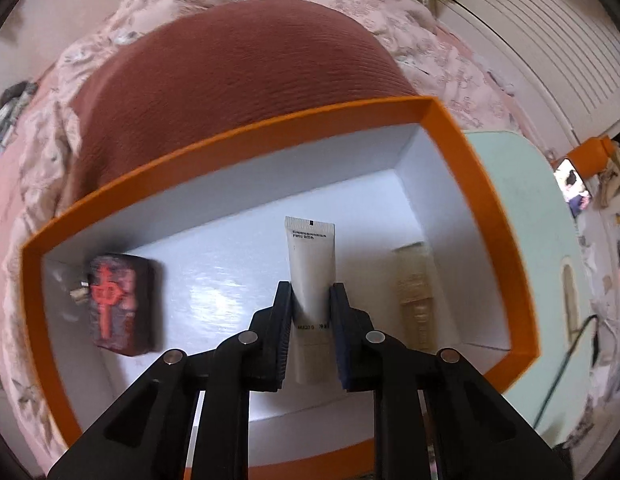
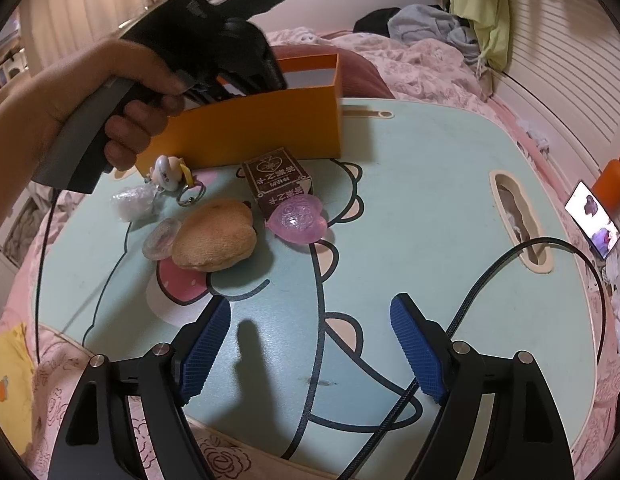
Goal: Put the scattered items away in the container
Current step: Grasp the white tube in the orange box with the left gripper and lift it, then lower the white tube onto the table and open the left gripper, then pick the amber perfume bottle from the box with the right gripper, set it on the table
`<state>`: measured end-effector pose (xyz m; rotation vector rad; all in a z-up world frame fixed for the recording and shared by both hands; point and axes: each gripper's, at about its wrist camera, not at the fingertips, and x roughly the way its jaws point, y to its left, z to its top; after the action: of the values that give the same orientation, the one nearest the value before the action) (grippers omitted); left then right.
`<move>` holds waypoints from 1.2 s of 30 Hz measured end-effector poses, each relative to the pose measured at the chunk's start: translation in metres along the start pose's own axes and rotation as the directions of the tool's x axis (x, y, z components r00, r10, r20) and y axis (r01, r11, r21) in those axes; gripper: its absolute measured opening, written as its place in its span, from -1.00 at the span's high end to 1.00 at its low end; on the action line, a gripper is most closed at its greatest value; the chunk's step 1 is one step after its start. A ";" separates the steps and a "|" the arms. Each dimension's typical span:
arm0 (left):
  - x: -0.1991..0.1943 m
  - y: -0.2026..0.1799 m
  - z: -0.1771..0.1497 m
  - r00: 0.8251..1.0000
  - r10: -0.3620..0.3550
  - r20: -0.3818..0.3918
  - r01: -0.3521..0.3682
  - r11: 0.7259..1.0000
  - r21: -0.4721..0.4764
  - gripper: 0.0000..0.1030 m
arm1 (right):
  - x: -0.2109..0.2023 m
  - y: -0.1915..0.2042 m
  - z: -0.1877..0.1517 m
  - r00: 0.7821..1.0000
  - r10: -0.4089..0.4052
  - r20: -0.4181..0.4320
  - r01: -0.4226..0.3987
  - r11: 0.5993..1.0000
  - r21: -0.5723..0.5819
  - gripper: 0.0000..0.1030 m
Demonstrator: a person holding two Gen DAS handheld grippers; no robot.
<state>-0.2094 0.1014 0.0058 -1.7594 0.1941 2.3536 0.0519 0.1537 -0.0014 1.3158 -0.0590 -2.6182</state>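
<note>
Release was the step in hand: the left gripper (image 1: 310,300) hung inside the orange cardboard box with white lining (image 1: 482,184), its jaws clamped on a white squeeze tube (image 1: 312,264) held above the floor. A dark block with a red symbol (image 1: 118,304) lay to the left, a pale translucent bottle (image 1: 416,300) to the right. Good practice, I judged, was to lower the tube into the bare gap between them, then part the jaws. The right gripper (image 2: 310,344) hovered with jaws wide apart and empty over the pale green cartoon-printed counter (image 2: 430,208), where a tan plush lump (image 2: 214,236), a pink translucent heart (image 2: 298,220) and a brown printed carton (image 2: 276,180) waited near the box.
</note>
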 end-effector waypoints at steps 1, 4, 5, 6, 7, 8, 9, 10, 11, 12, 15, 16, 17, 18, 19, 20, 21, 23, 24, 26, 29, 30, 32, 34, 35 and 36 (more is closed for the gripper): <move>-0.004 0.005 0.000 1.000 -0.008 0.018 0.008 1.000 -0.012 0.62 | 0.000 0.000 0.000 1.000 0.001 0.000 -0.001 1.000 0.001 -0.60; -0.036 0.020 -0.006 0.991 -0.071 0.111 0.077 0.996 -0.049 0.62 | 0.000 0.000 0.000 1.000 0.000 0.000 0.000 1.000 0.001 -0.60; -0.049 0.024 -0.010 0.987 -0.083 0.140 0.091 0.995 -0.049 0.62 | 0.000 0.000 0.000 1.000 -0.001 0.000 0.001 1.000 0.000 -0.60; -0.065 0.027 -0.015 0.980 -0.101 0.174 0.110 0.993 -0.044 0.62 | 0.000 0.000 0.000 1.000 -0.001 0.000 0.001 1.000 0.001 -0.60; -0.082 0.029 -0.022 0.970 -0.124 0.207 0.134 0.990 -0.033 0.62 | 0.000 0.000 0.000 1.000 -0.001 0.000 0.001 1.000 0.001 -0.60; -0.099 0.034 -0.034 0.960 -0.147 0.238 0.155 0.988 -0.018 0.62 | 0.000 0.000 0.000 1.000 0.000 0.001 0.000 1.000 0.001 -0.60; -0.114 0.034 -0.045 0.949 -0.170 0.267 0.176 0.984 0.000 0.62 | 0.001 0.000 0.000 1.000 0.000 0.001 0.000 1.000 0.001 -0.60; -0.122 0.033 -0.054 0.941 -0.189 0.282 0.194 0.981 0.009 0.62 | 0.000 0.000 0.000 1.000 0.000 0.001 0.000 1.000 0.001 -0.60; -0.131 0.034 -0.068 0.930 -0.213 0.299 0.218 0.976 0.018 0.62 | 0.001 0.000 0.000 1.000 -0.001 0.000 0.001 1.000 0.000 -0.60; -0.138 0.039 -0.083 0.922 -0.232 0.309 0.235 0.972 0.027 0.62 | 0.001 0.000 0.000 1.000 -0.001 0.000 0.001 1.000 0.000 -0.60; -0.137 0.041 -0.119 0.913 -0.263 0.310 0.268 0.963 0.028 0.61 | 0.001 0.001 0.000 1.000 -0.002 0.000 0.002 1.000 0.000 -0.60; -0.132 0.041 -0.132 0.911 -0.275 0.307 0.282 0.959 0.024 0.61 | 0.001 0.001 0.000 1.000 -0.002 0.000 0.002 1.000 -0.001 -0.60; -0.127 0.041 -0.144 0.910 -0.286 0.300 0.294 0.955 0.019 0.61 | 0.001 0.000 0.000 1.000 -0.003 0.000 0.003 1.000 -0.002 -0.60; -0.122 0.041 -0.153 0.910 -0.293 0.293 0.303 0.953 0.011 0.61 | 0.001 0.000 0.000 1.000 -0.005 -0.001 0.005 1.000 -0.002 -0.60; -0.116 0.042 -0.163 0.913 -0.294 0.284 0.306 0.952 0.003 0.61 | 0.000 0.000 0.000 1.000 -0.005 -0.001 0.005 1.000 -0.003 -0.60; -0.112 0.041 -0.172 0.917 -0.290 0.275 0.302 0.953 -0.001 0.61 | 0.000 0.001 0.000 1.000 -0.007 -0.002 0.007 1.000 -0.005 -0.60; -0.110 0.041 -0.179 0.920 -0.284 0.271 0.297 0.955 -0.005 0.61 | 0.000 0.001 0.000 1.000 -0.009 -0.002 0.009 1.000 -0.006 -0.60; -0.104 0.042 -0.188 0.926 -0.271 0.263 0.286 0.958 -0.017 0.61 | 0.000 0.000 0.000 1.000 -0.010 -0.003 0.010 1.000 -0.006 -0.61; -0.102 0.043 -0.192 0.929 -0.262 0.262 0.278 0.960 -0.026 0.61 | 0.000 0.000 0.000 1.000 -0.010 -0.003 0.010 1.000 -0.006 -0.61; -0.098 0.045 -0.196 0.935 -0.241 0.261 0.260 0.965 -0.042 0.60 | 0.000 0.000 0.000 1.000 -0.010 -0.003 0.010 1.000 -0.006 -0.61; -0.093 0.051 -0.199 0.940 -0.208 0.271 0.237 0.968 -0.079 0.58 | 0.000 0.001 0.000 1.000 -0.010 -0.003 0.010 1.000 -0.005 -0.61; -0.093 0.053 -0.200 0.941 -0.197 0.276 0.229 0.969 -0.090 0.50 | 0.000 0.001 -0.001 1.000 -0.009 -0.003 0.009 1.000 -0.005 -0.61; -0.095 0.056 -0.203 0.937 -0.188 0.293 0.228 0.968 -0.107 0.40 | 0.000 0.001 0.000 1.000 -0.011 -0.004 0.011 1.000 -0.007 -0.61; -0.099 0.059 -0.209 0.927 -0.193 0.321 0.244 0.961 -0.127 0.03 | 0.000 0.001 0.000 1.000 -0.012 -0.004 0.012 1.000 -0.006 -0.61; -0.102 0.060 -0.213 0.921 -0.194 0.339 0.250 0.959 -0.132 -0.07 | 0.000 0.001 0.000 1.000 -0.011 -0.005 0.011 1.000 -0.005 -0.61; -0.105 0.060 -0.219 0.914 -0.191 0.357 0.252 0.959 -0.133 -0.19 | 0.000 0.001 0.000 1.000 -0.011 -0.005 0.011 1.000 -0.005 -0.61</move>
<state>0.0091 -0.0139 0.0434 -1.3198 -0.2620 2.5134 0.0523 0.1529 -0.0013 1.3250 -0.0444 -2.6218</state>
